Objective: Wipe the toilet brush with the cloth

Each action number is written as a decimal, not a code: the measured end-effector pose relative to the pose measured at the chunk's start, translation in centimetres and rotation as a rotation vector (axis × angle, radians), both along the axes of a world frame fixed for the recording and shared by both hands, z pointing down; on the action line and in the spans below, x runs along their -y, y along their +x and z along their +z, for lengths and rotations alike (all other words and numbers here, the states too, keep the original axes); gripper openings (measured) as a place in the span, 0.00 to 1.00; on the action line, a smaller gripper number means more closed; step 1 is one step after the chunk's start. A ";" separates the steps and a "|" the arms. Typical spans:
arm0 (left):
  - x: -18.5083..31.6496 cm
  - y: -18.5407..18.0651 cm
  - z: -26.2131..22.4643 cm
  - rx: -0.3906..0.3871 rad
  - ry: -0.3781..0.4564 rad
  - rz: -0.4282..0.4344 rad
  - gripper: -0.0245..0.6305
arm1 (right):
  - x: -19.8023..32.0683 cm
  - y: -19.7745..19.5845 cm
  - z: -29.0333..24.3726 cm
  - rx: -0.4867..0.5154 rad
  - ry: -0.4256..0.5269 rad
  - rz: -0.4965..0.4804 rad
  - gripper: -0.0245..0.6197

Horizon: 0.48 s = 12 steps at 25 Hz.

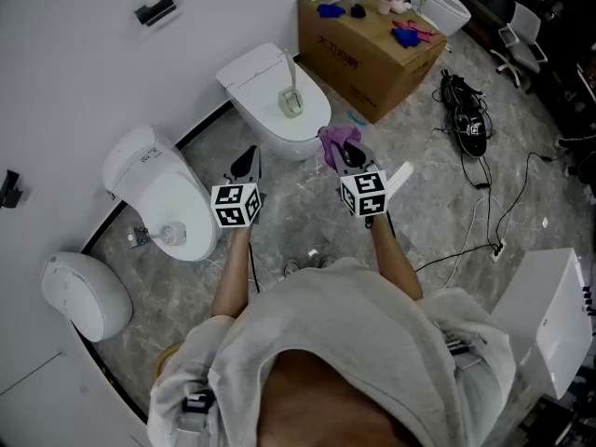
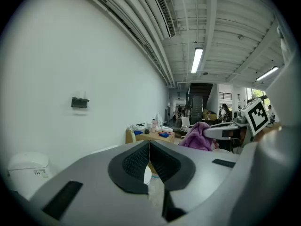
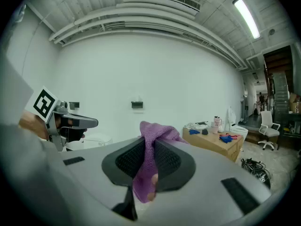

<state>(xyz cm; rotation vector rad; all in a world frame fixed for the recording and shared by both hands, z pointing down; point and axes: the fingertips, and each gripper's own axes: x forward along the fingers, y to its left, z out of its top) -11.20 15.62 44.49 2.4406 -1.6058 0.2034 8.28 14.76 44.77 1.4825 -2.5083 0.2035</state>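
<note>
Cloth [image 3: 153,138], purple and bunched, is pinched between the jaws of the right tool [image 3: 149,161]. A loose fold stands above the pads and a tail hangs below, which leaves a soft free edge to rub with. In the head view this cloth shows at the centre of the frame, just ahead of that tool.

The left tool [image 2: 149,157] has its jaws pressed together with nothing between them. It sits left of centre, level with its partner, and is probably kept free to take the brush's handle.

The toilet brush [image 1: 291,96] stands in what looks like its holder on the closed lid of the toilet [image 1: 256,73], in the upper middle of the head view. Its handle is upright, and it is apart from both tools. Both tools hang over the floor [image 1: 279,222] short of that toilet, so wiping has not started. The left one would need to open before gripping the handle.
</note>
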 end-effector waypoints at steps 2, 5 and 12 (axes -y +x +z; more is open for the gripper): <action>0.0 -0.1 -0.1 0.002 0.003 -0.002 0.07 | 0.0 0.0 0.1 -0.002 0.000 -0.003 0.15; 0.0 -0.2 0.0 0.004 0.002 -0.006 0.07 | 0.0 0.0 0.2 -0.008 -0.001 -0.009 0.15; -0.1 0.7 -0.2 0.009 -0.002 -0.024 0.07 | -0.1 0.8 0.4 0.002 -0.009 -0.032 0.15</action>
